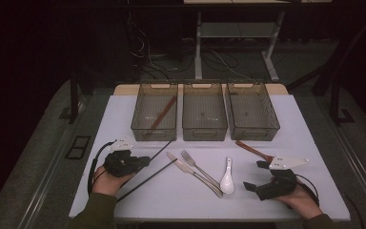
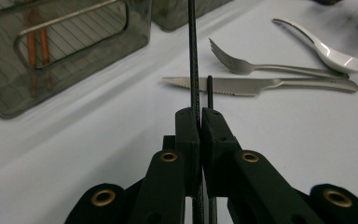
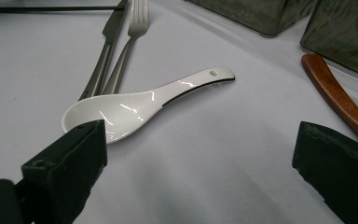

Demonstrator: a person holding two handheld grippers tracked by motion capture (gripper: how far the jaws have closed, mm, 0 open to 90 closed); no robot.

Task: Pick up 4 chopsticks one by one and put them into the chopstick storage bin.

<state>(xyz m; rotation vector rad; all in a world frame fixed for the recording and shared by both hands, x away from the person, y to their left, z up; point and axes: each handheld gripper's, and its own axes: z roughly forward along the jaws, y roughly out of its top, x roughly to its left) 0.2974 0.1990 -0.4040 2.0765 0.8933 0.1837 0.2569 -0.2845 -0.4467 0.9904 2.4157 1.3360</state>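
Observation:
My left gripper (image 1: 145,161) (image 2: 199,112) is shut on a thin black chopstick (image 1: 162,149) (image 2: 193,56) that points toward the bins. A second black chopstick (image 1: 147,179) (image 2: 209,91) lies on the white table (image 1: 124,119); its tip pokes out beside the right jaw near a knife (image 1: 186,167) (image 2: 242,86). Whether the jaws hold it too I cannot tell. My right gripper (image 1: 253,175) (image 3: 200,140) stands open just right of a white ceramic spoon (image 1: 227,179) (image 3: 135,105), whose bowl lies beside the left jaw. Nothing is between those jaws.
A fork (image 1: 198,164) (image 2: 261,68) lies beside the knife. A brown wooden handle (image 1: 251,149) (image 3: 340,98) rests near the right bin (image 1: 253,133). The left bin (image 1: 155,131) holds brown chopsticks (image 1: 164,113) (image 2: 37,51). Between these two stands the middle bin (image 1: 205,133).

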